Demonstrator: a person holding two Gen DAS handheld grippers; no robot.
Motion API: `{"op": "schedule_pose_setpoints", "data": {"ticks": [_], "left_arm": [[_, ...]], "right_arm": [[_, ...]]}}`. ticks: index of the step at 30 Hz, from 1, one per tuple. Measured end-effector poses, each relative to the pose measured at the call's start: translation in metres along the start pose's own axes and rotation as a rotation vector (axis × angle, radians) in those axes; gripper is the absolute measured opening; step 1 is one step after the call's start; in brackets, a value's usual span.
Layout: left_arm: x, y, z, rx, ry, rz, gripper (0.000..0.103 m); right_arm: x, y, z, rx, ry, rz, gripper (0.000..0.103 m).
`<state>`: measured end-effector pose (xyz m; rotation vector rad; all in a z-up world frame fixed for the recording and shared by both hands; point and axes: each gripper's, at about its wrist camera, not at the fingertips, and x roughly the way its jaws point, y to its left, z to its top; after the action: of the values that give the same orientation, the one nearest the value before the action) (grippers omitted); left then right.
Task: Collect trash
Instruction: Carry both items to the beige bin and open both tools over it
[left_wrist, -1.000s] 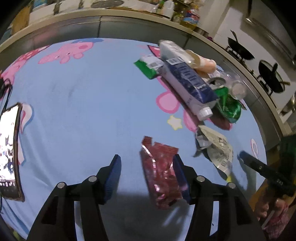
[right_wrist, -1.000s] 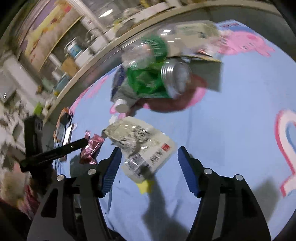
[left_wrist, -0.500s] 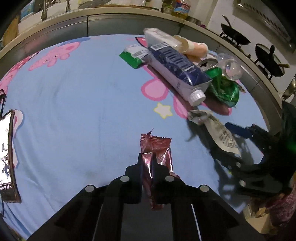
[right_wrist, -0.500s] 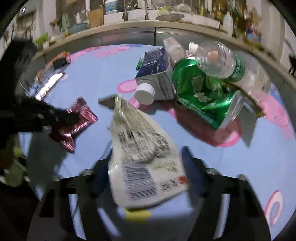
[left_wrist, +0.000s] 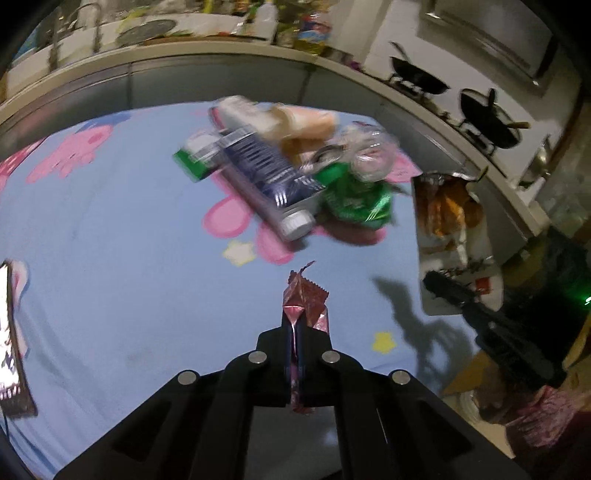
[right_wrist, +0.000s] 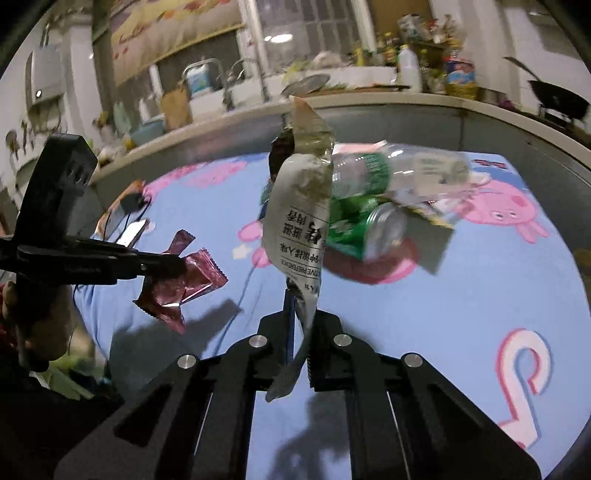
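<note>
My left gripper (left_wrist: 294, 332) is shut on a crumpled red foil wrapper (left_wrist: 306, 299) and holds it above the blue cartoon tablecloth (left_wrist: 110, 258). It also shows in the right wrist view (right_wrist: 166, 267) with the wrapper (right_wrist: 188, 284). My right gripper (right_wrist: 299, 325) is shut on a silver-white snack packet (right_wrist: 299, 218), lifted clear of the cloth. That packet (left_wrist: 450, 236) and the right gripper (left_wrist: 458, 295) show in the left wrist view. A pile of trash stays on the cloth: a blue carton (left_wrist: 269, 181), a crushed green can (right_wrist: 365, 225) and a clear bottle (right_wrist: 399, 173).
A phone (left_wrist: 11, 332) lies at the cloth's left edge. A kitchen counter (right_wrist: 369, 103) with bottles and a sink runs behind the table. Woks (left_wrist: 487, 118) sit on a stove at the right. A cardboard box (left_wrist: 476, 373) stands below the table's right edge.
My left gripper shut on the red wrapper and lifted it. My right gripper shut on the silver-white packet and raised it off the cloth, so it now hangs upright.
</note>
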<state>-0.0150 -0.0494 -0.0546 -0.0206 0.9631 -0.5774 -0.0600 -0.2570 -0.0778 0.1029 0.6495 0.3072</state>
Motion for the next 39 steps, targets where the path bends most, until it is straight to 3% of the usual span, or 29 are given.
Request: {"op": "schedule_pose_setpoints", "data": {"ticks": [6,11,14,19,25,26,27,29,34,35,38,39], "left_arm": [[0.018,-0.076,0.049,0.173,0.006,-0.092,0.002],[0.066,-0.186,0.109,0.355,-0.005,-0.195,0.002],[0.109,-0.245,0.142,0.393,0.019,-0.263,0.002],[0.189,-0.322,0.178,0.454,0.054,-0.263,0.002],[0.265,-0.354,0.182,0.433,0.138,-0.214,0.005],[0.273,-0.353,0.180,0.428,0.147,-0.203,0.012],[0.277,-0.353,0.179,0.423,0.148,-0.195,0.027],[0.281,-0.353,0.176,0.412,0.143,-0.170,0.039],[0.257,-0.342,0.175,0.395,0.094,-0.168,0.044],[0.248,-0.340,0.177,0.389,0.075,-0.177,0.049],[0.213,-0.337,0.182,0.385,-0.003,-0.182,0.081],[0.199,-0.335,0.184,0.384,-0.035,-0.185,0.082]], "right_arm": [[-0.037,-0.066,-0.006,0.169,-0.097,-0.169,0.005],[-0.086,-0.154,-0.013,0.335,-0.182,-0.384,0.005],[-0.106,-0.213,-0.016,0.434,-0.194,-0.486,0.005],[-0.110,-0.294,-0.023,0.549,-0.145,-0.541,0.005],[-0.086,-0.347,-0.031,0.593,-0.063,-0.530,0.011],[-0.082,-0.349,-0.033,0.597,-0.051,-0.531,0.023],[-0.079,-0.353,-0.035,0.605,-0.043,-0.532,0.043],[-0.078,-0.356,-0.039,0.615,-0.064,-0.554,0.056],[-0.095,-0.350,-0.034,0.620,-0.150,-0.566,0.056],[-0.099,-0.347,-0.031,0.621,-0.173,-0.564,0.056],[-0.112,-0.332,-0.019,0.604,-0.229,-0.560,0.056],[-0.118,-0.324,-0.016,0.609,-0.256,-0.551,0.056]]}}
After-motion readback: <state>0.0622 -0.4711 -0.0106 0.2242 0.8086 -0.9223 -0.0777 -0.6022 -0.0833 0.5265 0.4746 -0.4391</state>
